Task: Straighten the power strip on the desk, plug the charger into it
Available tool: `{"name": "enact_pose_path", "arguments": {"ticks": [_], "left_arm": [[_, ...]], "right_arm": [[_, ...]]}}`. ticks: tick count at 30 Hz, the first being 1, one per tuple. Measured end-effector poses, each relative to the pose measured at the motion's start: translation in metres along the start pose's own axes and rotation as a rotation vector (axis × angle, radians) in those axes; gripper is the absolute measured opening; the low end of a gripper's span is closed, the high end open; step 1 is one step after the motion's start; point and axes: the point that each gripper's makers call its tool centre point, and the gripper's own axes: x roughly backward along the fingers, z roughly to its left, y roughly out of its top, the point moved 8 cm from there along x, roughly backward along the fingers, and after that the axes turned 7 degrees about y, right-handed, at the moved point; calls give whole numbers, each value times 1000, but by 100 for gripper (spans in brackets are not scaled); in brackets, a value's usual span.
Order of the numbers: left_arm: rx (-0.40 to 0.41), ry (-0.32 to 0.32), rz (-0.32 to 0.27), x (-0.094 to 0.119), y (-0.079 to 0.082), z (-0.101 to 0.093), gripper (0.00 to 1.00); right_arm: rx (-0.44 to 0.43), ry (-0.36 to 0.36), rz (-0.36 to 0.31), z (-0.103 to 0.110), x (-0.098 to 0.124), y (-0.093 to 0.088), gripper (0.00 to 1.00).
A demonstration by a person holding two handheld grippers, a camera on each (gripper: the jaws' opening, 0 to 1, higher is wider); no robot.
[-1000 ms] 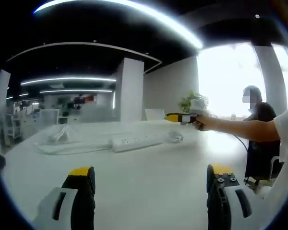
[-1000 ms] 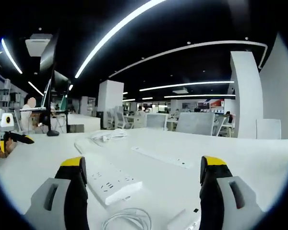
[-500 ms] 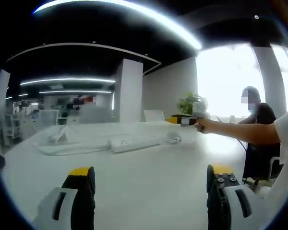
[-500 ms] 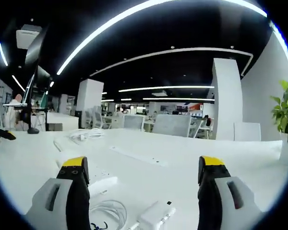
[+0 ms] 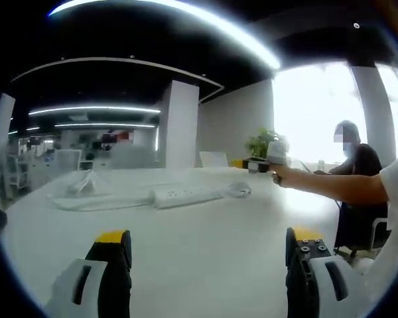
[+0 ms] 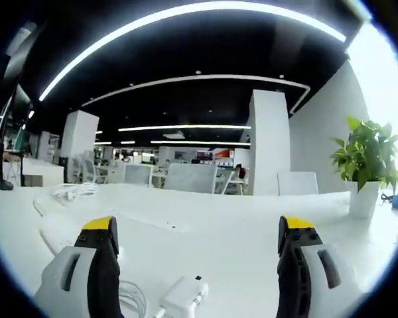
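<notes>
L gripper (image 5: 202,255) w/ yellow-tipped jaws spread wide, nothing between, low over the white desk (image 5: 205,232). Long white power strip (image 5: 186,195) lies mid-desk toward the far edge, coiled white cable (image 5: 239,190) at its end. R gripper (image 6: 196,248) also released, above the small white charger block (image 6: 183,295) w/ cord near the desk's near edge. Potted green plant (image 6: 366,165) at far right edge.

Open-plan office: desk rows w/ chairs (image 6: 189,177), strip lights (image 6: 179,13), monitor (image 6: 6,126).

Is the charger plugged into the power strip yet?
No. The charger lies loose on the desk between the right gripper's open jaws, apart from the power strip.
</notes>
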Motion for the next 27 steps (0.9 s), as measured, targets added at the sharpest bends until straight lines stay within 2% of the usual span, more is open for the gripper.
{"name": "enact_pose_path", "arguments": {"ticks": [4, 8, 11, 14, 18, 20, 27], "left_arm": [[2, 3, -4, 2, 0, 2, 99], [10, 8, -9, 3, 0, 4, 99], [13, 7, -13, 3, 0, 5, 99], [11, 2, -11, 4, -1, 5, 99], [12, 0, -10, 6, -1, 6, 99], [15, 9, -15, 7, -1, 8, 99], [25, 11, -20, 7, -1, 9, 99]], "right_arm": [[2, -48, 6, 1, 2, -2, 100], [2, -150, 12, -1, 5, -4, 100], [-16, -179, -2, 4, 6, -5, 100], [-35, -220, 15, 6, 7, -10, 100], [-58, -259, 22, 10, 9, -17, 100], [-89, -255, 35, 11, 8, -22, 100], [-71, -274, 70, 17, 10, -28, 100]]}}
